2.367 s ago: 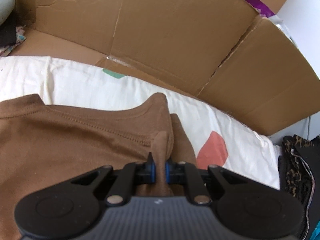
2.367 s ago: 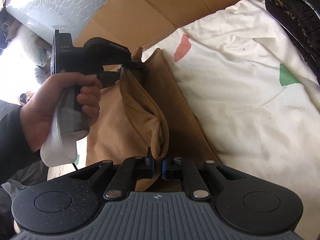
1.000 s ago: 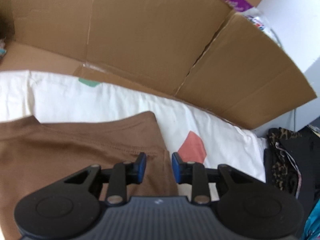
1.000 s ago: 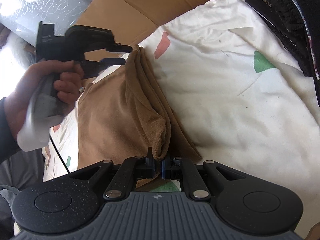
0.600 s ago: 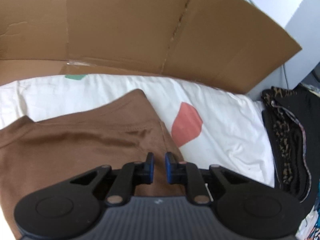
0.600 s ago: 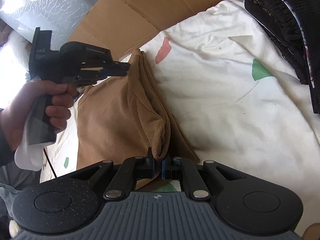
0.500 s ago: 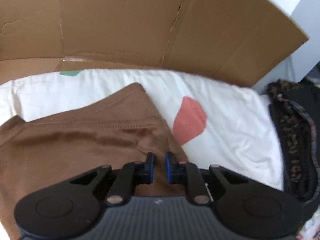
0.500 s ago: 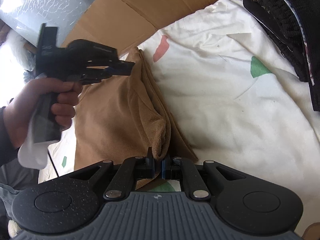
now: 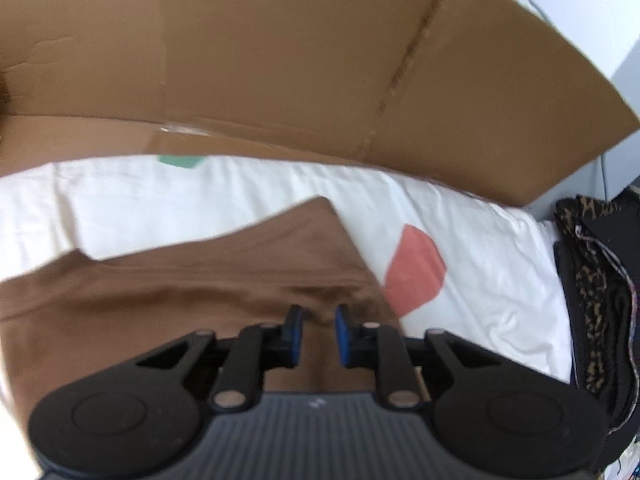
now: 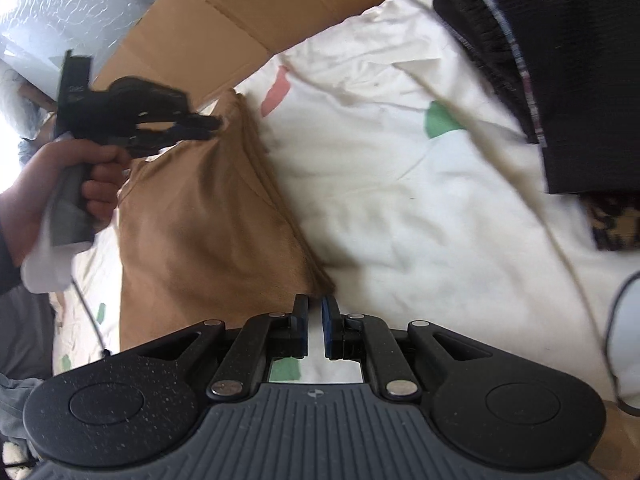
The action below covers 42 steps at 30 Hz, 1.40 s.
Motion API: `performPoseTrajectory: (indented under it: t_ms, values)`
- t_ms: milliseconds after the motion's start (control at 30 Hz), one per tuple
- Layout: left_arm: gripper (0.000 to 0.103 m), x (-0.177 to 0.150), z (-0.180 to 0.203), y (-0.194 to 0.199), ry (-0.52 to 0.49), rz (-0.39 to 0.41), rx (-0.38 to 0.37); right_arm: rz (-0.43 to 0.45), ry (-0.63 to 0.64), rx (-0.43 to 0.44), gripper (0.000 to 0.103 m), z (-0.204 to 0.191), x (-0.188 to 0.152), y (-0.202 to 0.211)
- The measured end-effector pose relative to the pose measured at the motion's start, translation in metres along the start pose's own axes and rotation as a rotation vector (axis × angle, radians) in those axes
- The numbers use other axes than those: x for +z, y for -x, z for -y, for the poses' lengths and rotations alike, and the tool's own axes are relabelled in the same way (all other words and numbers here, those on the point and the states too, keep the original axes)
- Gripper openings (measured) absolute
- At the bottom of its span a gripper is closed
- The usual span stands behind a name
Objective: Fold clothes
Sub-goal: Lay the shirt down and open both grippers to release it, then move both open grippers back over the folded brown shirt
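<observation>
A brown garment (image 9: 180, 300) lies folded on a white sheet (image 9: 200, 200) with coloured patches. My left gripper (image 9: 319, 320) hovers over its right part near the stitched hem; its jaws are opening and nothing is pinched between them. In the right wrist view a person's hand (image 10: 48, 184) holds that left gripper (image 10: 216, 126) at the far corner of the garment (image 10: 200, 220). My right gripper (image 10: 315, 304) sits just behind the garment's near corner. Only a sliver of gap shows between its pads, and no fabric is in it.
Brown cardboard (image 9: 280, 60) stands up behind the sheet (image 10: 400, 200). A pile of dark and leopard-print clothes (image 9: 600, 280) lies on the sheet's right side, seen as dark clothes (image 10: 560, 60) at the upper right. A thin cable (image 10: 612, 320) loops at the right edge.
The folded edge has slipped out of my right gripper, which drew back; the garment now lies flat. My left gripper narrowed, then widened a little, over the far corner.
</observation>
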<state>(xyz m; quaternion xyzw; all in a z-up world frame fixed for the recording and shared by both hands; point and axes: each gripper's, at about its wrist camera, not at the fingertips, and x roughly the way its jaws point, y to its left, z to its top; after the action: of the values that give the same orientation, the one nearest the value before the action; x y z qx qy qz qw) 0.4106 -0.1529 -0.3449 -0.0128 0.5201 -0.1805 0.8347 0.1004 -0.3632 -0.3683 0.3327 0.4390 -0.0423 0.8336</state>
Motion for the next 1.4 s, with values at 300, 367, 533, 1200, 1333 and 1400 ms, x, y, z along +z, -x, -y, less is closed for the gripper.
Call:
performPoseTrajectory:
  t_ms: [300,367,533,1200,1333,1400]
  values:
    - [0.028,-0.004,-0.068,0.051,0.027,0.044,0.094,0.081,0.040,-0.021,0.007,-0.015,0.013,0.021]
    - [0.025,-0.008,-0.086,0.058,0.050,0.050,0.120,0.088,0.053,-0.013,0.007,-0.022,0.018,0.020]
    - [0.025,-0.020,-0.121,0.058,0.099,0.044,0.159,0.085,0.151,0.004,0.011,-0.039,0.029,0.009]
    - [0.022,-0.018,-0.150,0.019,0.149,0.059,0.181,0.022,0.220,-0.077,0.020,-0.038,0.041,-0.041]
    - [0.040,-0.023,-0.146,0.030,0.137,0.069,0.151,0.030,0.214,-0.081,0.020,-0.039,0.042,-0.035]
    - [0.045,-0.028,-0.144,0.040,0.121,0.063,0.142,0.034,0.210,-0.075,0.020,-0.040,0.043,-0.032]
